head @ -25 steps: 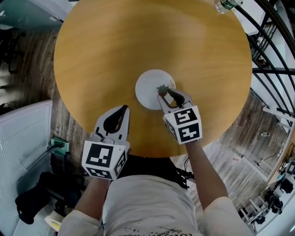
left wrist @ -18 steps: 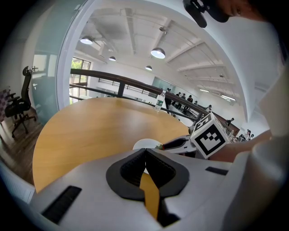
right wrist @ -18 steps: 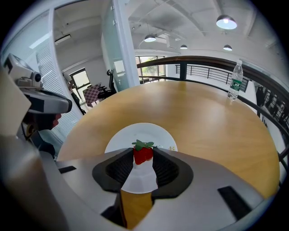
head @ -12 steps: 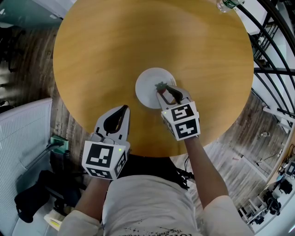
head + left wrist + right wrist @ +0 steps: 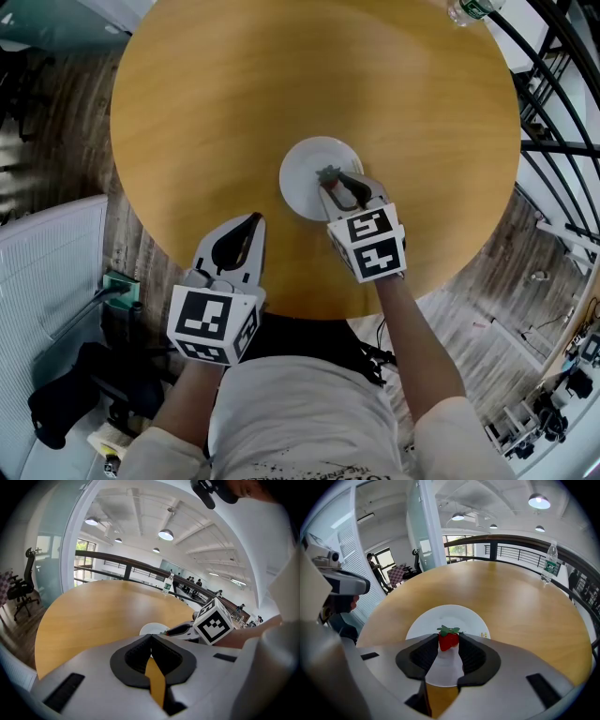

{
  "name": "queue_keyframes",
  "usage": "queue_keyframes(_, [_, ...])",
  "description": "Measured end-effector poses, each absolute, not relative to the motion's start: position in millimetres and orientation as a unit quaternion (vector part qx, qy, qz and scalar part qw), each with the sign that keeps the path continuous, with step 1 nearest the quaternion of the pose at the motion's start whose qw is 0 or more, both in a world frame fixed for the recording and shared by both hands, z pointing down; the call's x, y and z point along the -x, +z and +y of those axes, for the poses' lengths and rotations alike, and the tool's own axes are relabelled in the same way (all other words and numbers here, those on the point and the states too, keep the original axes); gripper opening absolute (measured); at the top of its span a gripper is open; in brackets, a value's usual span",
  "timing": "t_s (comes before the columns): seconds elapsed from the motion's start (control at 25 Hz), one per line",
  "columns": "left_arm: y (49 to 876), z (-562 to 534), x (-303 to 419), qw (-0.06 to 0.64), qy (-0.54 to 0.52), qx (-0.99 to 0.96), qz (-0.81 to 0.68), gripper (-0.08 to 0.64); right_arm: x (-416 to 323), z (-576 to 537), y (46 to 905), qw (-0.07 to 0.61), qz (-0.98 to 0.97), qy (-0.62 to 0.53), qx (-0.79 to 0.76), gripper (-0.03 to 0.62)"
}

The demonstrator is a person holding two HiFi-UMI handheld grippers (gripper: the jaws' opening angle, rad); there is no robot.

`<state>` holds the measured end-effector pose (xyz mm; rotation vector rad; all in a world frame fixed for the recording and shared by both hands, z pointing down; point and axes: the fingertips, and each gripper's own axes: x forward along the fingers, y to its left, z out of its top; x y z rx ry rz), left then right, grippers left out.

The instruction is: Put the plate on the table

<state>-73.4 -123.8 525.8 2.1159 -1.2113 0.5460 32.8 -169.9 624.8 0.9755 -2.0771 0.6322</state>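
Already the round white plate [image 5: 305, 178] rests on the wooden worktop [image 5: 234, 103]; the right gripper [image 5: 335, 187] clamps a red strawberry [image 5: 448, 640] over it, release likely next; the left gripper [image 5: 251, 221] is closed, empty.

Head view: overhead, steeply down on table [image 5: 234, 112]. Gripper views: low, close, each along its own fingers [image 5: 473, 656]; all three share plate [image 5: 302, 178] ahead of fingertips.

Plate [image 5: 302, 183]: small, round, white, w/ a tiny yellow mark on the rim. Lies flat, right way up, on the round wooden table [image 5: 281, 84], approx. mid-width, slightly toward the near edge from centre.
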Motion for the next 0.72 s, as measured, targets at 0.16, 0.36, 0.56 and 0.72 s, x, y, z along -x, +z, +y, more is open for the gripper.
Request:
queue_keyframes(0.16, [523.9, -125.0, 75.0, 0.315, 0.206, -0.804, -0.461, 0.023, -31.2, -170.9, 625.7, 0.375, -0.812, 0.237, -0.379, 0.149])
queue_keyframes(0.36, [523.6, -125.6, 76.1, 0.316, 0.204, -0.803, -0.462, 0.023, -28.2, -170.3, 625.5, 0.374, -0.813, 0.240, -0.376, 0.152])
queue_keyframes(0.56, [522.7, -125.0, 74.3, 0.316, 0.204, -0.803, -0.462, 0.023, -28.5, -167.9, 627.4, 0.377, -0.813, 0.243, -0.371, 0.161])
queue_keyframes(0.72, [523.4, -123.3, 75.8, 0.316, 0.204, -0.803, -0.463, 0.023, -28.2, -163.7, 630.3, 0.375, -0.813, 0.245, -0.371, 0.170])
